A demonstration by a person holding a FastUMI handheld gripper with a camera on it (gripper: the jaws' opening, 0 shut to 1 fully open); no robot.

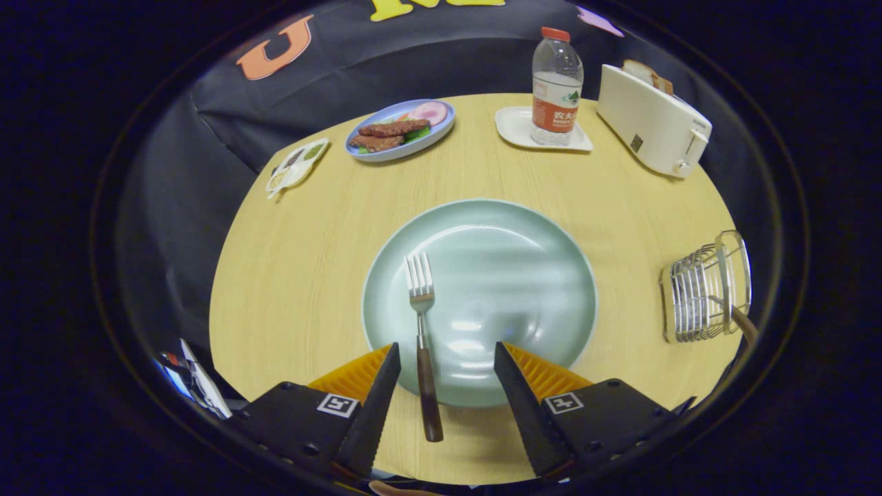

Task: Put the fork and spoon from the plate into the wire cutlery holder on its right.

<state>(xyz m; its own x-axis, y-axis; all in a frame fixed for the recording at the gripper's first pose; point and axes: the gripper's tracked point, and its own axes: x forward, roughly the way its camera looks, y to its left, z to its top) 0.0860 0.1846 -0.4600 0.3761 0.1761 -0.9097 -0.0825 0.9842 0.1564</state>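
1. 1 gripper (446,358) hangs over the near edge of 1 round wooden table (296,275), its 2 fingers spread wide with nothing pressed between them.
2. 1 round pale green plate (524,262), smooth and glossy, lies just ahead of the fingers at 12 o'clock.
3. 1 fork (422,337) with 4 metal tines and a dark wooden handle rests on the plate's left part. Its tines point to 12 o'clock, and its handle runs over the near rim toward 6 o'clock, ending between the fingers, closer to the left one and touching neither.
4. 1 wire cutlery holder (703,293), shiny metal bars, stands near the table edge at 3 o'clock from the plate, apart from it. 1 brown handle (744,322) sticks out of it; what it belongs to I cannot tell.
5. 1 cream toaster (651,127) sits at 1 o'clock with 1 slice of bread (648,72) poking up from its slot. Its small lettering is too small to read.
6. 1 clear plastic water bottle (557,83) with a red cap and a red label stands on 1 small white tray (513,124) at 12 o'clock.
7. 1 oval blue dish (441,127) at 11 o'clock carries 2 brown pieces of meat, 1 pink slice and green leaves.
8. 1 small white divided dish (298,165) lies at 10 o'clock near the table's edge.
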